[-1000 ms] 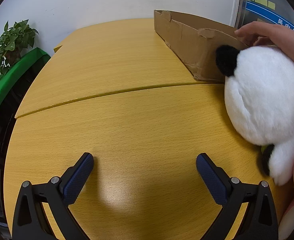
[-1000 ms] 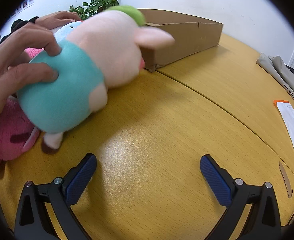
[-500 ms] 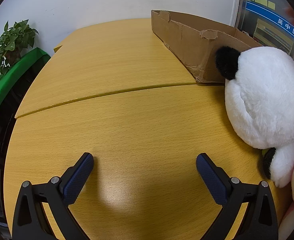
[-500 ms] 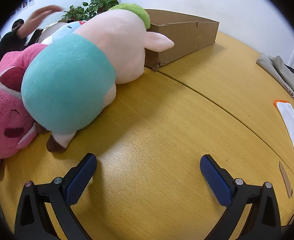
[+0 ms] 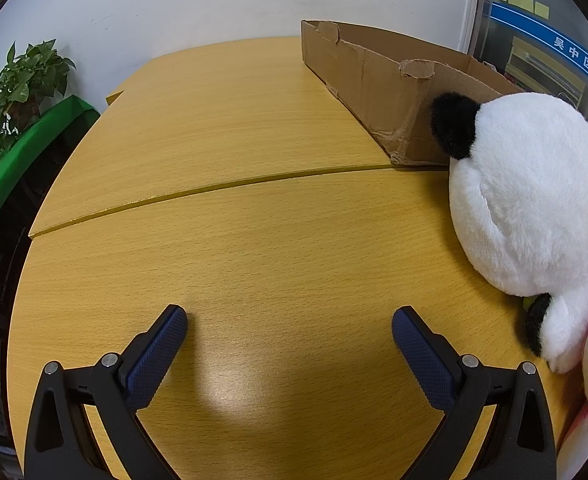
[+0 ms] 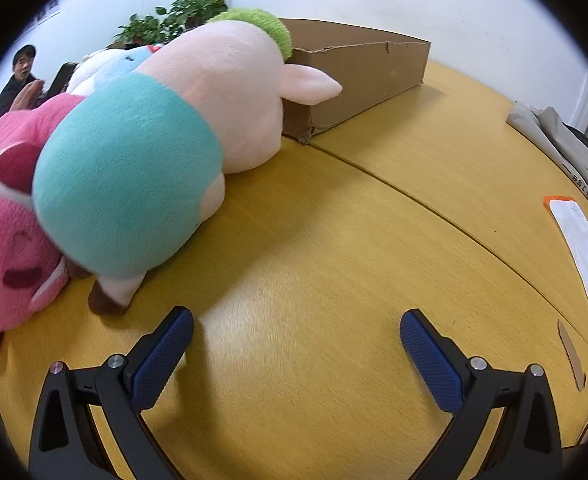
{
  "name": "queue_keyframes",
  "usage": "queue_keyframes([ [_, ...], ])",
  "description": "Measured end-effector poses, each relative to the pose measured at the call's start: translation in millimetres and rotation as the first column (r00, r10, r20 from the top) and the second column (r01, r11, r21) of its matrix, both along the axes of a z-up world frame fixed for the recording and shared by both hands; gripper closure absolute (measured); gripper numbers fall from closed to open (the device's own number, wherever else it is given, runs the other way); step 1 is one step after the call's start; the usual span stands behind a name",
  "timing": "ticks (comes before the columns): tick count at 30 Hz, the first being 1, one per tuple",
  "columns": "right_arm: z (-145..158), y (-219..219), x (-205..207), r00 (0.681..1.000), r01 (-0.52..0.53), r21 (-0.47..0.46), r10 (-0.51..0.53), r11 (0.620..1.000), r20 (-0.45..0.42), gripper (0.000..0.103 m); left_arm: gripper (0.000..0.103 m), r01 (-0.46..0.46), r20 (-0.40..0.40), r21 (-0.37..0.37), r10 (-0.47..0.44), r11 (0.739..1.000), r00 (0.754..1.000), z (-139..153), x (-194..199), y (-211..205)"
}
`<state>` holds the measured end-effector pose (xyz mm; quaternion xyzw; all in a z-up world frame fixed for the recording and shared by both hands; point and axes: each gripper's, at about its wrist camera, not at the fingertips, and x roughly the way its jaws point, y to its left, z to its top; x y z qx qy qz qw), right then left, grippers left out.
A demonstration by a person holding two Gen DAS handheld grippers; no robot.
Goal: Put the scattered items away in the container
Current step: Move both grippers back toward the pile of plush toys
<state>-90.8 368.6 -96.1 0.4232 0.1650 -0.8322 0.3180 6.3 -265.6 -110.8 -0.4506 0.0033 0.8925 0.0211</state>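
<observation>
Materials & finish
Wood-grain table (image 5: 254, 240) w/ soft sheen; matt, torn cardboard box (image 5: 373, 80); fluffy plush panda (image 5: 533, 200); smooth fleece pig plush (image 6: 154, 152); textured rubbery finger pads (image 6: 162, 360).

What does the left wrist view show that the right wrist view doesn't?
Left only: the panda plush against the box's near corner, and the open left gripper.
Right only: the pig plush, its head against the box, the pink plush, papers, and the open right gripper.
Both: the cardboard box and the wooden table.
</observation>
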Motion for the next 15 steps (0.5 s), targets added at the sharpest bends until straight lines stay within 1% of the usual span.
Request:
queue_keyframes([
  [5, 1, -2, 0, 0.999, 0.042, -0.001, -0.042, 0.999, 0.001, 0.000, 0.000, 0.000, 0.000, 0.001, 0.000, 1.000, 1.000, 0, 0, 0],
  [8, -1, -4, 5, 0.993, 0.120, -0.002, -0.120, 0.993, 0.001, 0.000, 0.000, 0.000, 0.000, 0.000, 0.000, 1.000, 1.000, 0, 0, 0],
  [13, -1, -10, 14, 0.959, 0.283, -0.001, -0.283, 0.959, -0.001, 0.000, 0.000, -0.016, 0.000, 0.000, 0.016, 1.000, 1.000, 0, -1, 1],
  [15, -1, -12, 15, 0.948, 0.320, 0.000, -0.320, 0.948, -0.002, 0.000, 0.000, -0.035, 0.000, -0.001, 0.035, 0.999, 0.999, 1, -2, 3],
])
